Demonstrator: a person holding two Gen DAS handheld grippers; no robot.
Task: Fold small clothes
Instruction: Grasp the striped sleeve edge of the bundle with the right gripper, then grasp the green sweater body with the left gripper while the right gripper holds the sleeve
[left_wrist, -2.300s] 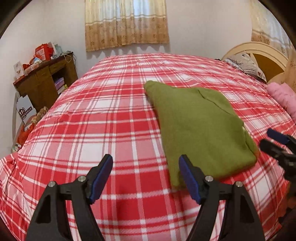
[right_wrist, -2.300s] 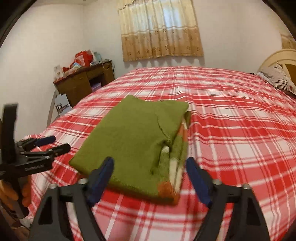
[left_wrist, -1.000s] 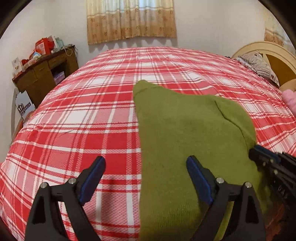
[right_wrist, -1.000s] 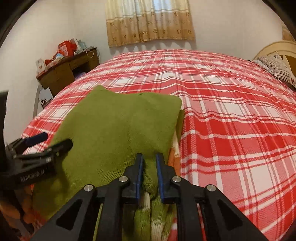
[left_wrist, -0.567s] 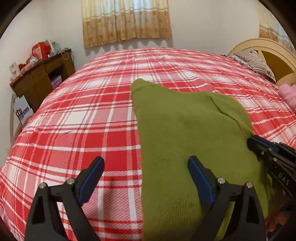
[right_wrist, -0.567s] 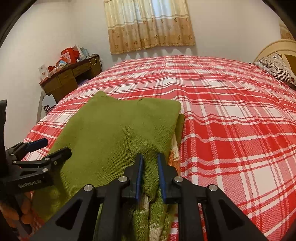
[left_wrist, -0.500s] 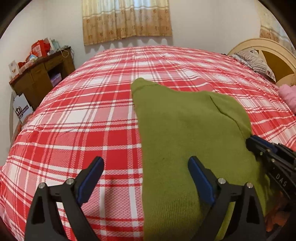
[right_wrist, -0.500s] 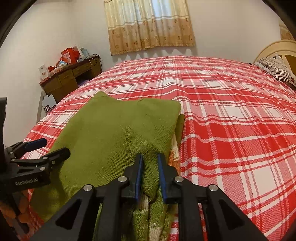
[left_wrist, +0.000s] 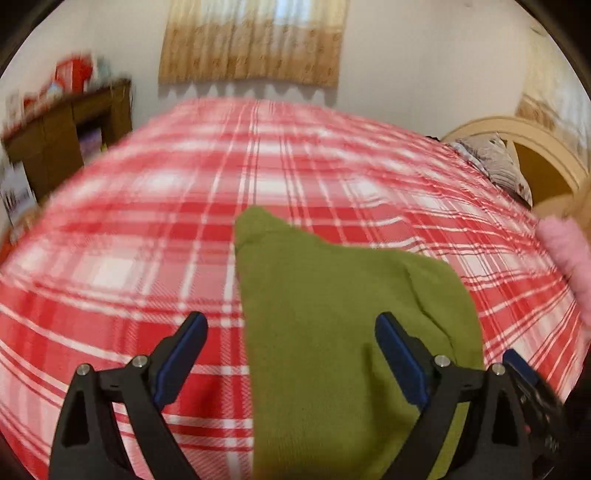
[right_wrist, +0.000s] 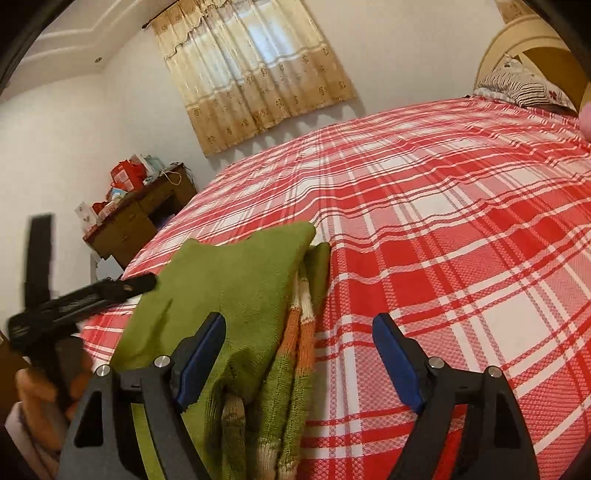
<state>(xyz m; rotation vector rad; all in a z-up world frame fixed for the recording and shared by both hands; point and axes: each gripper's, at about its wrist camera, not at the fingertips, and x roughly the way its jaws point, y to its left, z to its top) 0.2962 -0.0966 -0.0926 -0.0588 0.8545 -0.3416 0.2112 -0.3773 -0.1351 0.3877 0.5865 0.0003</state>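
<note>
A folded green knitted sweater (left_wrist: 332, 325) with orange and white striped edges lies on the red plaid bed (left_wrist: 147, 258). My left gripper (left_wrist: 291, 354) is open, its jaws wide apart over the sweater's near left edge. In the right wrist view the sweater (right_wrist: 236, 288) lies at lower left with its striped layers showing. My right gripper (right_wrist: 299, 350) is open and empty, straddling the sweater's right edge. The left gripper shows as a dark blur (right_wrist: 81, 295) at the sweater's left side. The right gripper's tip (left_wrist: 524, 373) shows at lower right.
A wooden desk (right_wrist: 140, 218) with red boxes stands left of the bed. A curtained window (right_wrist: 255, 70) is on the far wall. A striped pillow (right_wrist: 524, 88) and the headboard (left_wrist: 517, 147) are at the right. A pink item (left_wrist: 569, 254) lies at the bed's right edge.
My right gripper has let go of the sweater's edge and opened wide, and it has tilted. The left wrist view is now blurred by motion; the left gripper stays open.
</note>
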